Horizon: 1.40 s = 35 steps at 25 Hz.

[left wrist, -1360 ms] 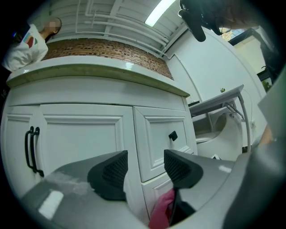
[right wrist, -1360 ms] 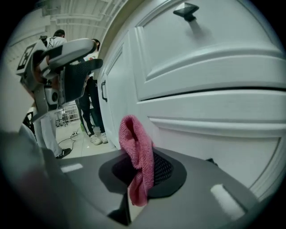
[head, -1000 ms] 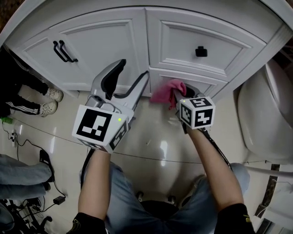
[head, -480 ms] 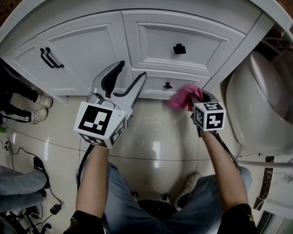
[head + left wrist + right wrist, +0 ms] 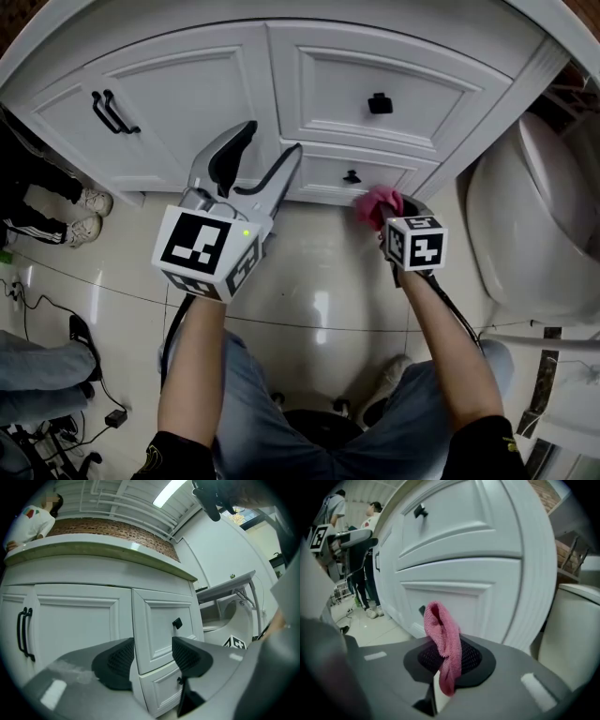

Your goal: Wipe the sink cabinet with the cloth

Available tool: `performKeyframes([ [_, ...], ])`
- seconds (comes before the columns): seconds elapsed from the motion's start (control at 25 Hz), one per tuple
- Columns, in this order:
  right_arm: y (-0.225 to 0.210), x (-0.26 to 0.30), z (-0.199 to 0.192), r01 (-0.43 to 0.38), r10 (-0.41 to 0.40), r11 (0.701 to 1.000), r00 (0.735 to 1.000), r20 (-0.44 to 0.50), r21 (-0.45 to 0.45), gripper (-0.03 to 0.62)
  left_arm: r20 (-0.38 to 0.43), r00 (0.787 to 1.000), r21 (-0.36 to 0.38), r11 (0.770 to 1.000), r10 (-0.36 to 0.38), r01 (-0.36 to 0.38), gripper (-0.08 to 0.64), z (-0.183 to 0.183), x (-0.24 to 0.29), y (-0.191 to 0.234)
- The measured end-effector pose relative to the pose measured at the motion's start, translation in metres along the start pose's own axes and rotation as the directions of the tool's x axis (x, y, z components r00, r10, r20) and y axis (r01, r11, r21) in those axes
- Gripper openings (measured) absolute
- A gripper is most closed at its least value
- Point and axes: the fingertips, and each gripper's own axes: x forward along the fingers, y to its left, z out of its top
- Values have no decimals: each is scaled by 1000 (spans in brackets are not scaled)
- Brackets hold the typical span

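Pink terry cloth (image 5: 445,641) is pinched in the right gripper (image 5: 449,663). The jaws are pressed together on it, with a folded loop standing above the pads and a short tail hanging below. In the head view the cloth sits at about 2 o'clock from the middle, at the foot of the white sink cabinet (image 5: 187,80). It is just to the 3 o'clock side of the small black knob (image 5: 352,176) on the lower drawer (image 5: 328,173). The cloth appears to be just short of that drawer's front, though the wide-angle right gripper view makes contact hard to judge.

The left gripper (image 5: 270,142) is held at about 10 o'clock from the middle, pointing toward 12 o'clock at the seam between the cabinet door (image 5: 178,94) and the drawers. Its jaws stand well apart with nothing between them; the left gripper view shows only drawer panels through the gap. The upper drawer (image 5: 394,80) carries a square black knob (image 5: 380,103). The door has a pair of black bar handles (image 5: 108,111) toward 10 o'clock.

A white ceramic fixture (image 5: 525,234), likely a toilet, fills the 3 o'clock edge beside the cabinet's corner. Glossy pale floor tile (image 5: 319,281) lies below the grippers. At 9 o'clock, a bystander's white sneakers (image 5: 89,211) stand close to the cabinet base.
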Motion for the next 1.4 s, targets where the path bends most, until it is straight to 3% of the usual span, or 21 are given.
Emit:
performKeyframes([
  [0.12,57,25,-5,-111,111,994,994,-6,1,35,-6,1000,21,1000,9,-9,253,1,-5,8],
  [0.24,111,45,12,-215,214,977,975,52,9,35,-9,999,17,999,37,-36,253,1,-16,22],
  [0.48,151,72,39,-298,286,951,949,133,86,35,-15,997,20,997,77,-76,253,3,-39,43],
  [0.76,131,79,21,-244,240,969,968,68,48,35,-9,992,2,992,126,-126,253,2,-49,66],
  [1.04,77,62,1,-168,168,986,986,25,8,35,-22,998,22,998,61,-60,253,-4,-28,42],
  [1.2,27,40,-10,-71,71,997,997,-6,-17,35,-28,999,17,1000,22,-22,253,-9,-13,25],
  [1.4,-32,14,-17,73,-71,996,997,-27,57,35,-17,1000,12,1000,-17,17,253,-6,1,2],
])
